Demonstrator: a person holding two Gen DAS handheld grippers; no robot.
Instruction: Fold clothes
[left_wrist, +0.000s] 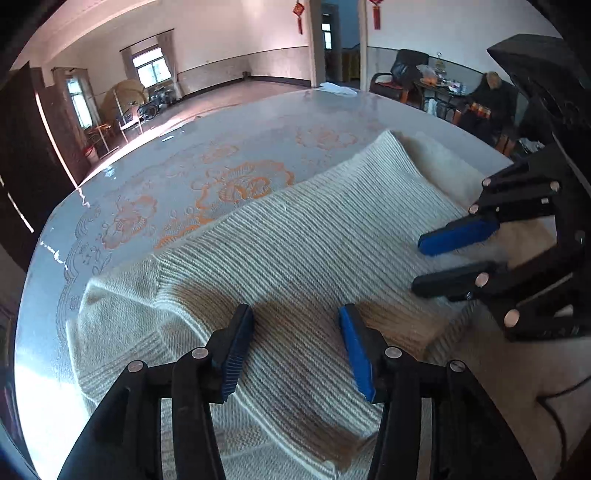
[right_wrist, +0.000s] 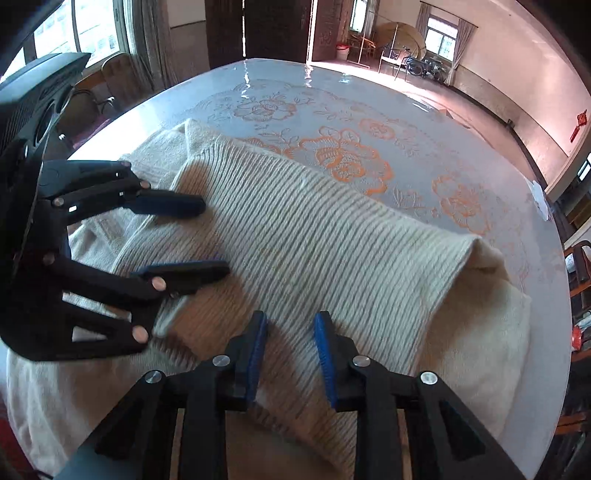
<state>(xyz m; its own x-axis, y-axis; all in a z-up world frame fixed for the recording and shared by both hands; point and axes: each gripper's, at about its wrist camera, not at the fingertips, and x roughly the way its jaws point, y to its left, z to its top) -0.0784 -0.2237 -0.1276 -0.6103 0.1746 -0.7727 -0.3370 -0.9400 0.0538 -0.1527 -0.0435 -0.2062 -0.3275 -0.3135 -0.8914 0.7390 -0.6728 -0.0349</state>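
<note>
A cream ribbed knit sweater (left_wrist: 295, 236) lies on the round table, with a striped part folded over a plainer part; it also shows in the right wrist view (right_wrist: 314, 236). My left gripper (left_wrist: 295, 314) is open just above the ribbed fold, nothing between its blue pads; it appears at the left of the right wrist view (right_wrist: 216, 238). My right gripper (right_wrist: 290, 317) is open over the near edge of the fold, also empty; it appears at the right of the left wrist view (left_wrist: 415, 264).
The round table (left_wrist: 177, 162) has a glossy cover with orange flower prints. A small white item (left_wrist: 338, 88) lies at its far edge. Chairs and a cluttered side table (left_wrist: 436, 83) stand beyond. A person in dark clothes (left_wrist: 491, 94) sits there.
</note>
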